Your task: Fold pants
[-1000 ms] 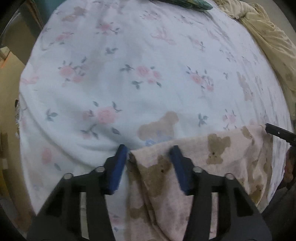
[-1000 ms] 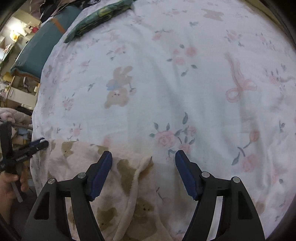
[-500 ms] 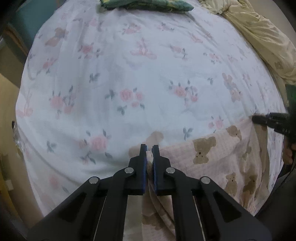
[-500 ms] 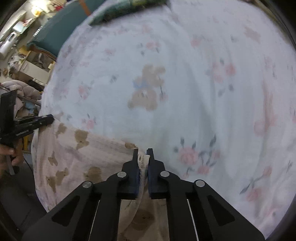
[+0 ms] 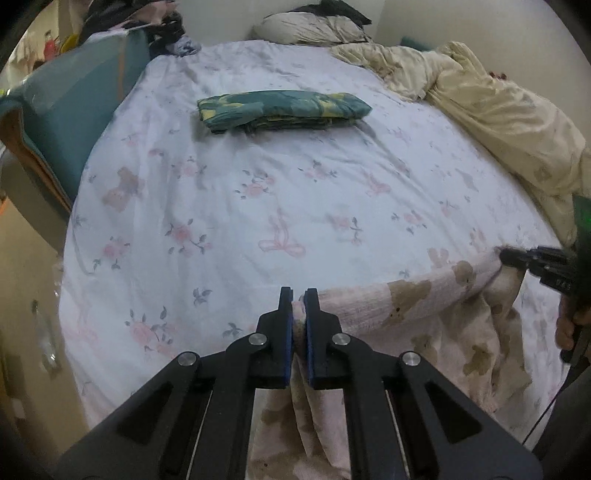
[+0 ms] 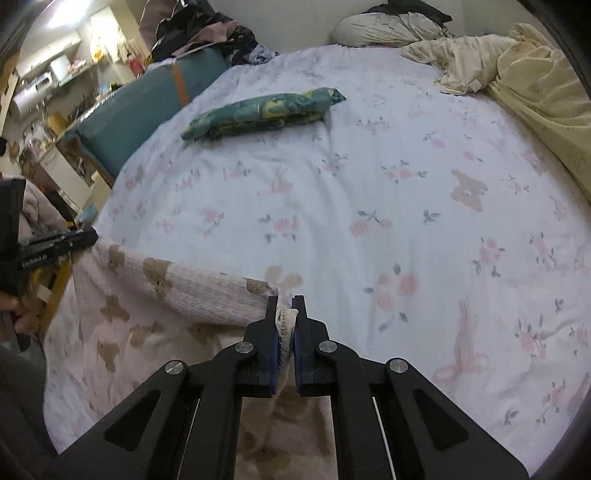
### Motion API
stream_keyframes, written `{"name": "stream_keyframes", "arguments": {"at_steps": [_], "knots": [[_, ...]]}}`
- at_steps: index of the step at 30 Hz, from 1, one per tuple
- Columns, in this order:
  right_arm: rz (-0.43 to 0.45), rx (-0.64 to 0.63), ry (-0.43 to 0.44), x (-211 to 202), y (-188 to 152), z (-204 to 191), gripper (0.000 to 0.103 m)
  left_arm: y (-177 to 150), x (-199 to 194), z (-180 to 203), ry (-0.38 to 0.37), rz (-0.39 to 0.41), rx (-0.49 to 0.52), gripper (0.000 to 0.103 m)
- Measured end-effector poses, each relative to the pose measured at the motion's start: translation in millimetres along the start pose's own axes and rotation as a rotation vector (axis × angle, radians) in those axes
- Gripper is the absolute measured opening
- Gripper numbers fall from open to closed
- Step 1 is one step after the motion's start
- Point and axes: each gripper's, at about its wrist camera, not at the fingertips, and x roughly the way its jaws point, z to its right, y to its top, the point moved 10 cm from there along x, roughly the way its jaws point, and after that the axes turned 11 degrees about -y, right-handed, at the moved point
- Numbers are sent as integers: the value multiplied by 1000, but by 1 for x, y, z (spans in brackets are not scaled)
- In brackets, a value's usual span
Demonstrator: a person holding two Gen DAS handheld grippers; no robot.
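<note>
Pink pants with brown bear prints point(image 5: 424, 306) hang stretched between my two grippers above the near edge of the bed. My left gripper point(image 5: 298, 297) is shut on one top corner of the pants. My right gripper point(image 6: 284, 304) is shut on the other top corner, and the pants point(image 6: 155, 295) sag away to its left. In the left wrist view the right gripper point(image 5: 532, 260) shows at the far right. In the right wrist view the left gripper point(image 6: 59, 243) shows at the far left. The lower pants hang out of sight.
The bed point(image 5: 295, 192) has a white floral sheet. A folded green patterned garment point(image 5: 280, 110) lies toward the far side. A crumpled cream duvet point(image 5: 498, 110) runs along the right. A teal chair point(image 5: 74, 103) stands at the left, pillows point(image 6: 388, 26) at the head.
Both grippers shut on the pants' top corners, then lifted and drew back. The pants now hang stretched between them and more of the bed shows.
</note>
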Motion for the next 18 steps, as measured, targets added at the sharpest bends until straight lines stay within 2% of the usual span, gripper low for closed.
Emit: {"name": "stream_keyframes", "arguments": {"at_steps": [3, 7, 10, 13, 15, 18], "knots": [[14, -45, 6, -16, -4, -11, 5, 0, -12, 5, 9, 15, 33, 4], [25, -139, 2, -46, -17, -27, 5, -11, -30, 7, -37, 1, 32, 4], [1, -204, -18, -64, -36, -39, 5, -31, -42, 29, -83, -66, 137, 4], [-29, -304, -58, -77, -67, -52, 5, -55, -53, 46, -27, -135, 264, 5], [-61, -343, -66, -83, -86, -57, 5, -71, -62, 53, -41, -157, 265, 5], [-129, -411, -99, -83, -116, -60, 5, -98, -65, 64, -48, -231, 288, 5]]}}
